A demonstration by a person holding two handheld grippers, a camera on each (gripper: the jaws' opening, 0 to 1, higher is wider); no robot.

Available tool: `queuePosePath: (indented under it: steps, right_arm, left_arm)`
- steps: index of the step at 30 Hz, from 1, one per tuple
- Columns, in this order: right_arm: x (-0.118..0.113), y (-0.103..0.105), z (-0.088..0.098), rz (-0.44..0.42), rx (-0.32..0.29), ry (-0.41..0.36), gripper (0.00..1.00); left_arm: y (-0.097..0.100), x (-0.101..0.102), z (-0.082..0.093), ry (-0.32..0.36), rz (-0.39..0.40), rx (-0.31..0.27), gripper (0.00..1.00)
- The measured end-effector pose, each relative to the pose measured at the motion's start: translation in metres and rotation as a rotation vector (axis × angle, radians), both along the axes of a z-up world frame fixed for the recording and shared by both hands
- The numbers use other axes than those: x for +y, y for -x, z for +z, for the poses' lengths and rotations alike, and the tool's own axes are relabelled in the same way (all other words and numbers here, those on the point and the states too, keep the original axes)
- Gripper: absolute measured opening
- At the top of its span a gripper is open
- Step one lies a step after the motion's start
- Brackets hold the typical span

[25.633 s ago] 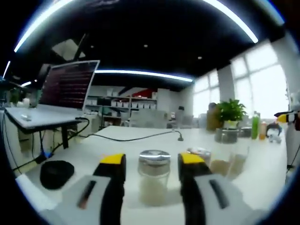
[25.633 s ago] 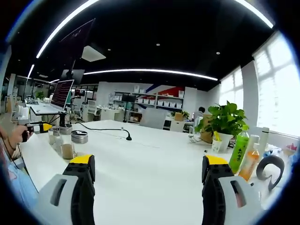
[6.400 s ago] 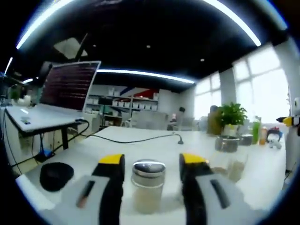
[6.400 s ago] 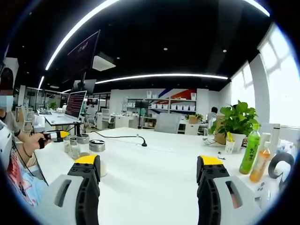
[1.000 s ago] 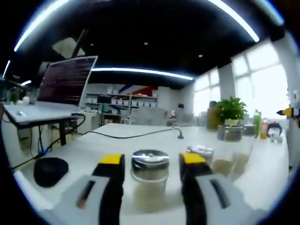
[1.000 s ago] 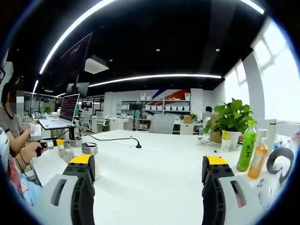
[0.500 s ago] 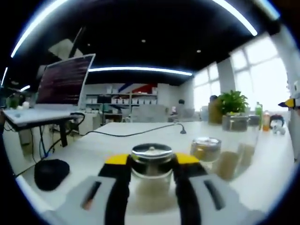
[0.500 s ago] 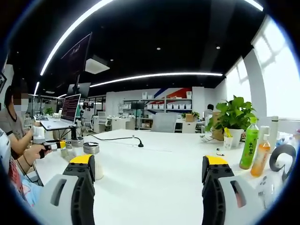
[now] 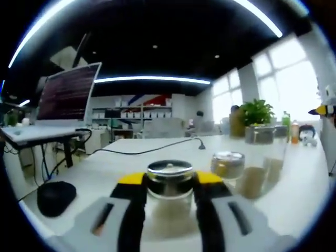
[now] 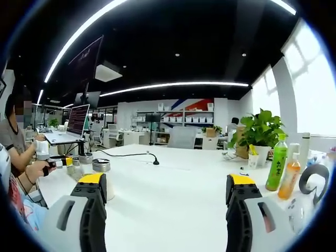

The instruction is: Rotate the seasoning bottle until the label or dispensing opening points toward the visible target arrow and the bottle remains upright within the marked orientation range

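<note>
In the left gripper view a clear seasoning bottle (image 9: 169,185) with a shiny metal lid stands upright on the white table (image 9: 131,163). My left gripper (image 9: 169,181) is shut on it, its yellow-tipped jaws pressed against both sides just below the lid. In the right gripper view my right gripper (image 10: 165,191) hangs wide open over the table (image 10: 173,189) with nothing between its jaws. Far left in that view, a person's hand holds the left gripper (image 10: 59,159) among small jars. I see no arrow or label.
A second metal-lidded bottle (image 9: 227,164) and clear glass jars (image 9: 260,173) stand just right of the held one. A black mouse (image 9: 55,190) lies to the left, a cable (image 9: 152,150) behind. A plant (image 10: 258,134), a green bottle (image 10: 275,169) and an orange bottle (image 10: 287,179) stand at right.
A second ago the left jaws stood apart beside the bottle; they have closed onto it. The right gripper has stayed open and nearly still.
</note>
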State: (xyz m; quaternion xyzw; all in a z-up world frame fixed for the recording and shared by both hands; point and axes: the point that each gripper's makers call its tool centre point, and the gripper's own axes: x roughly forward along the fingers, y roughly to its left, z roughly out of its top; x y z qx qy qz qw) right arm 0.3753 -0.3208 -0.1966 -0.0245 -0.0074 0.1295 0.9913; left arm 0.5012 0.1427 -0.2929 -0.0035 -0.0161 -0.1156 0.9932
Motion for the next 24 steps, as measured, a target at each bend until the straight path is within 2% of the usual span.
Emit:
queuePosePath:
  steps: [10, 19, 24]
  right_arm:
    - [-0.002, 0.0, 0.0, -0.009, 0.002, -0.004, 0.98]
    - [-0.004, 0.0, 0.0, -0.013, 0.003, -0.003, 0.98]
    - [-0.003, 0.0, -0.001, -0.009, 0.006, -0.003, 0.98]
  left_arm:
    - [-0.001, 0.001, -0.001, -0.002, -0.037, 0.009, 0.36]
    - [-0.002, -0.004, -0.001, 0.006, -0.126, 0.019, 0.36]
    - [-0.001, -0.01, -0.001, -0.018, -0.181, 0.022, 0.36]
